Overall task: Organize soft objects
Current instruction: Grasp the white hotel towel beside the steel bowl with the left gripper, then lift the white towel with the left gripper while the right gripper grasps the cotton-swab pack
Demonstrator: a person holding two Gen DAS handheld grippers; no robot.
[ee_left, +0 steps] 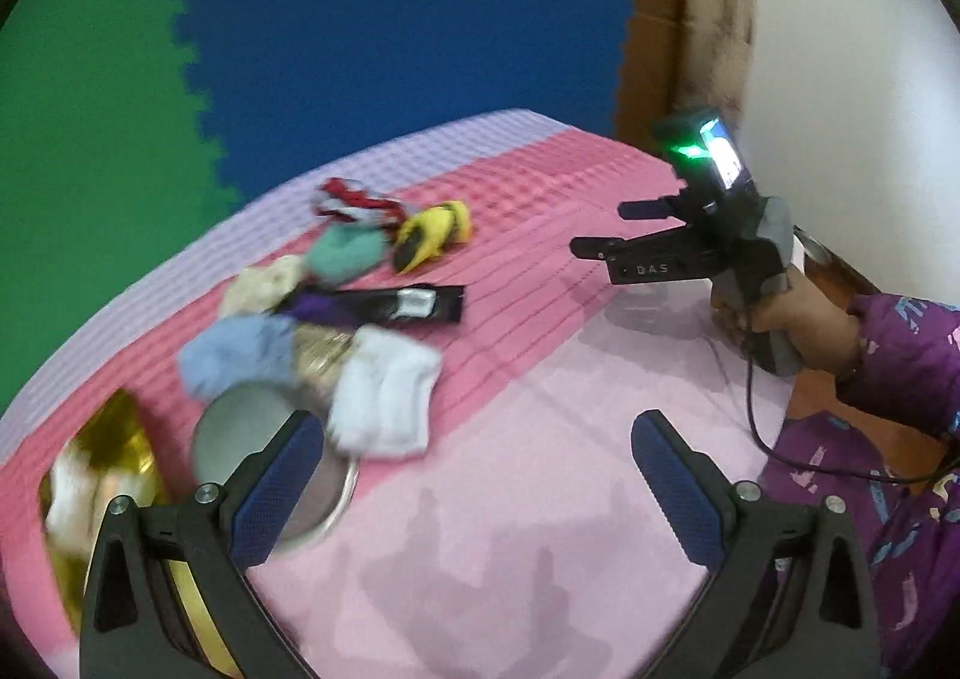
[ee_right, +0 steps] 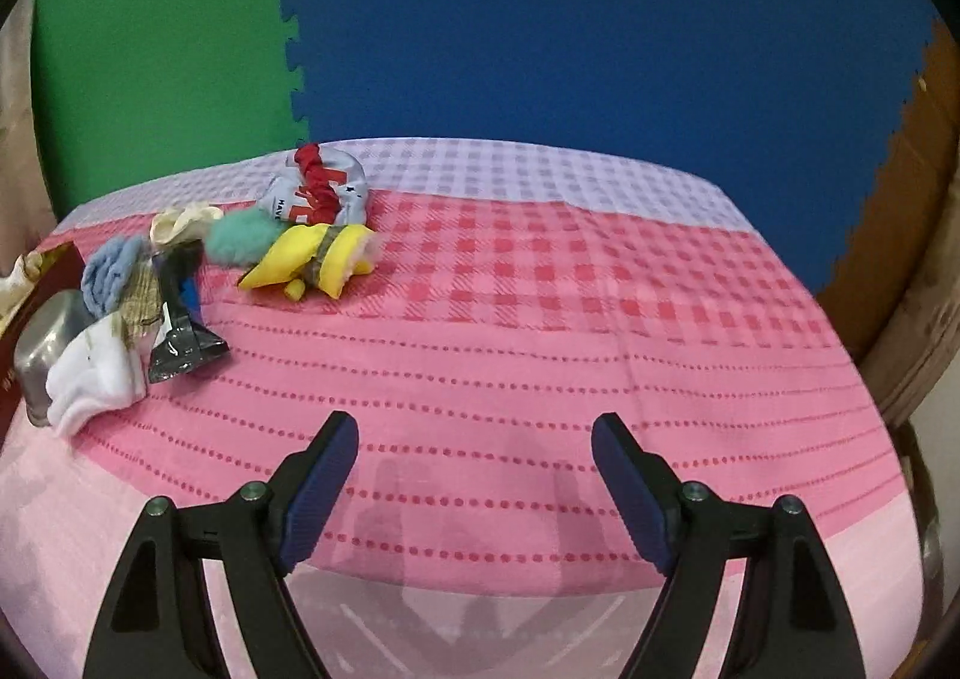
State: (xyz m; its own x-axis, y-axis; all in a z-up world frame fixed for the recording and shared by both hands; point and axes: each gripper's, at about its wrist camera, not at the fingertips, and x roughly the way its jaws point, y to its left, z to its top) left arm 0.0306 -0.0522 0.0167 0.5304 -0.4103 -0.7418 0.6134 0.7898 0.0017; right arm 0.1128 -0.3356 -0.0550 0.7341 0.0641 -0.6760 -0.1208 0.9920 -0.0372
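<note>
A heap of soft things lies on the pink cloth: a white sock (ee_left: 384,397) (ee_right: 96,373), a blue fluffy cloth (ee_left: 234,355) (ee_right: 111,271), a teal pom (ee_left: 348,253) (ee_right: 240,238), a yellow glove (ee_left: 432,232) (ee_right: 312,259), a cream scrunchie (ee_left: 264,283) (ee_right: 180,220), and a red scrunchie (ee_right: 318,181) on a grey pouch. My left gripper (ee_left: 477,475) is open and empty, just right of the white sock. My right gripper (ee_right: 474,487) (ee_left: 594,229) is open and empty over bare cloth, right of the heap.
A steel tin (ee_left: 240,433) (ee_right: 51,343) sits at the heap's near-left side. A gold box (ee_left: 114,451) holding something white is at the far left. A black foil packet (ee_left: 390,307) (ee_right: 180,343) lies in the heap. Green and blue foam mats stand behind.
</note>
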